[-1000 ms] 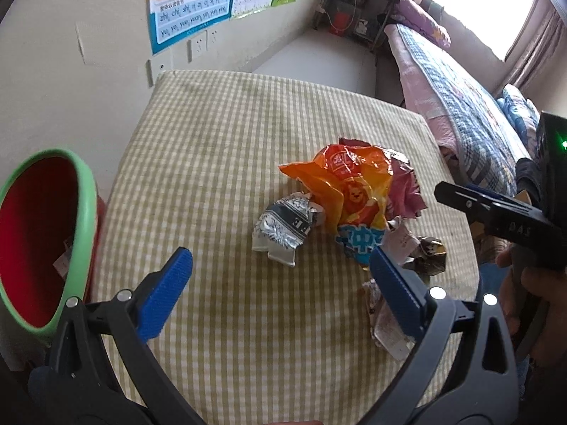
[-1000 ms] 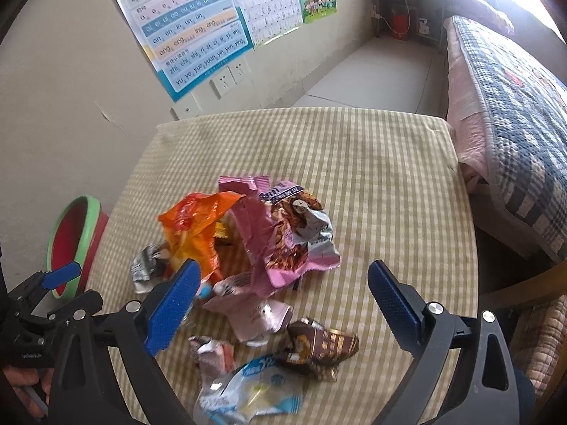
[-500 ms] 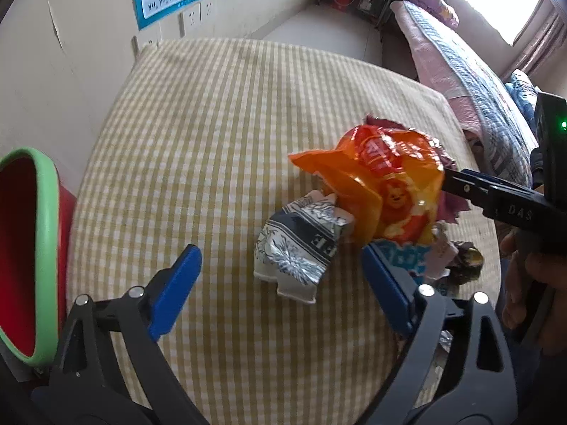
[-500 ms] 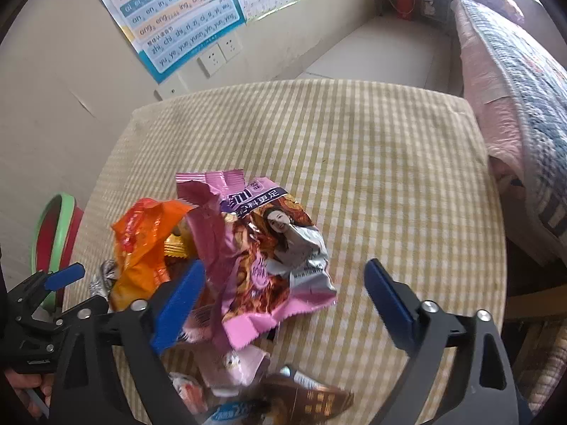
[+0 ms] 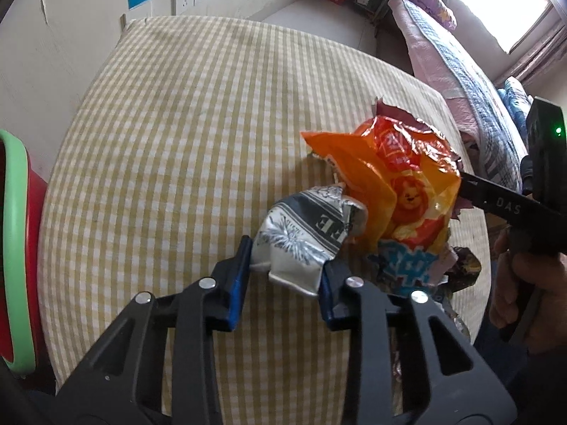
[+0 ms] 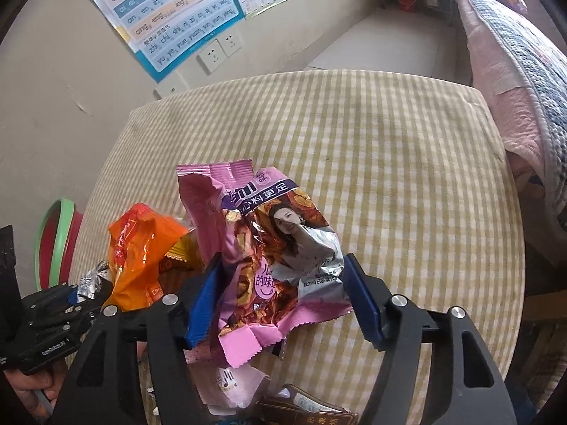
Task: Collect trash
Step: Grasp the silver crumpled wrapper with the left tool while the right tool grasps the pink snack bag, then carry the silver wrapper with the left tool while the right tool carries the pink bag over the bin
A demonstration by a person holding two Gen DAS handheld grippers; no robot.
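Note:
A pile of snack wrappers lies on the checked table. My left gripper has its blue pads closed against a crumpled silver wrapper at the near edge of the pile. An orange wrapper lies right behind it. In the right wrist view my right gripper straddles a pink snack bag, its jaws partly closed, both pads at the bag's sides. The orange wrapper lies left of it. A red bin with a green rim stands left of the table.
More small wrappers lie at the near table edge. A wall with posters and sockets is behind the table. A bed stands to the right. The bin also shows in the right wrist view.
Both grippers moved forward and down into the pile. The left jaws closed from wide open onto the silver wrapper. The right jaws narrowed around the pink bag.

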